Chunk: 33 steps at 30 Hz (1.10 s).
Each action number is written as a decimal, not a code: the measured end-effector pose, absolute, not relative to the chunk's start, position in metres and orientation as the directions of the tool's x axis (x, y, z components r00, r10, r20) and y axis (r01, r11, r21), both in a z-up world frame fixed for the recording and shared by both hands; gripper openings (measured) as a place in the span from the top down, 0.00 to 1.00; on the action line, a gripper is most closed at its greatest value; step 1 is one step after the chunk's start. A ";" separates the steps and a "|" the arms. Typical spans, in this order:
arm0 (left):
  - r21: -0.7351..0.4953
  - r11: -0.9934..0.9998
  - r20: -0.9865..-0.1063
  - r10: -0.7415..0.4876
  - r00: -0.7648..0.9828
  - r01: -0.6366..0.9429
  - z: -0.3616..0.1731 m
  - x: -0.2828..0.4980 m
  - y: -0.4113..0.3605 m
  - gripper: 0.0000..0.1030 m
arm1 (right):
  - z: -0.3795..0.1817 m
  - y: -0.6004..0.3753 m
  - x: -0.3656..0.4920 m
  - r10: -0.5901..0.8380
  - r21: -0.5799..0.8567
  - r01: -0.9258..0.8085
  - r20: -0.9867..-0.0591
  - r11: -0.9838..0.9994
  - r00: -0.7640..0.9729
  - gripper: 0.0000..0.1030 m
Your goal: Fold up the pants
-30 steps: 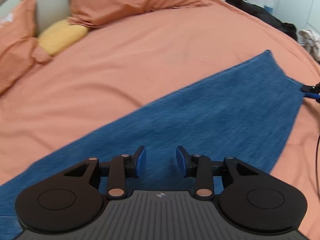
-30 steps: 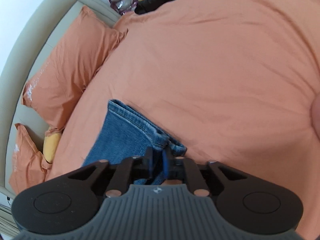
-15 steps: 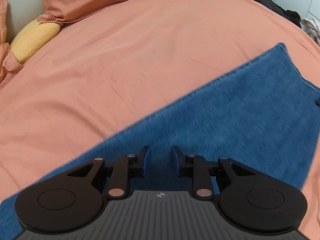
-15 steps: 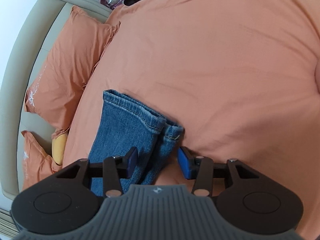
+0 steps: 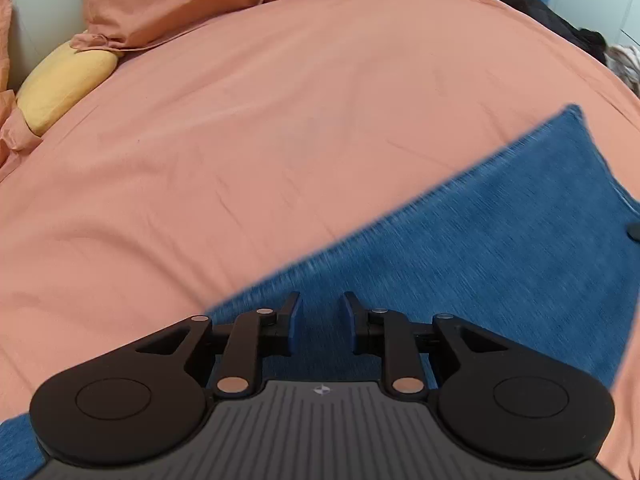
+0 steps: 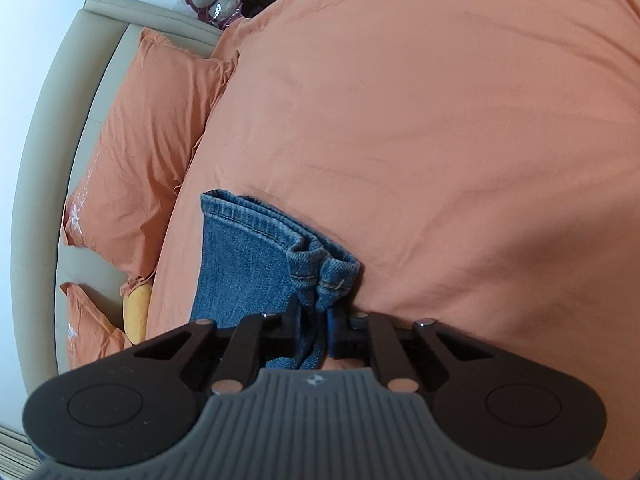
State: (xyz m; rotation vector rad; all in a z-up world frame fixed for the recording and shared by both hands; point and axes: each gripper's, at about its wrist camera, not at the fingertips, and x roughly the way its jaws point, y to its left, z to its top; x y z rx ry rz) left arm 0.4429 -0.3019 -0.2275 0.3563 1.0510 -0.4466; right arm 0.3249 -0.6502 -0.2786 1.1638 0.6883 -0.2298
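right gripper (image 6: 314,330): just clamped down on the bunched hem of the blue denim pants (image 6: 240,264)
left gripper (image 5: 320,320): been narrowing, gap left, nothing pinched, pants under it
pants: flat across the orange bedsheet (image 5: 280,140)
feel: heavy, floppy denim, grab hems

I see the blue denim pants (image 5: 480,264) lying flat on the orange bedsheet (image 5: 280,140), one long leg running from seven toward two o'clock; in my right view their stitched hems (image 6: 320,268) bunch together.
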 end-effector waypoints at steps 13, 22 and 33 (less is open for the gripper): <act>0.039 0.769 -0.934 -0.199 0.296 0.638 -0.219 0.343 -0.293 0.74 | -0.281 -0.653 0.322 0.192 0.776 0.494 -0.595 0.393 0.781 0.95; 0.096 0.750 -0.946 -0.135 0.294 0.654 -0.245 0.331 -0.314 0.86 | -0.282 -0.654 0.324 0.205 0.782 0.481 -0.586 0.397 0.784 0.99; 0.139 0.721 -0.938 -0.124 0.324 0.679 -0.249 0.325 -0.319 0.89 | -0.218 -0.638 0.323 0.203 0.761 0.310 -0.496 0.569 0.844 1.00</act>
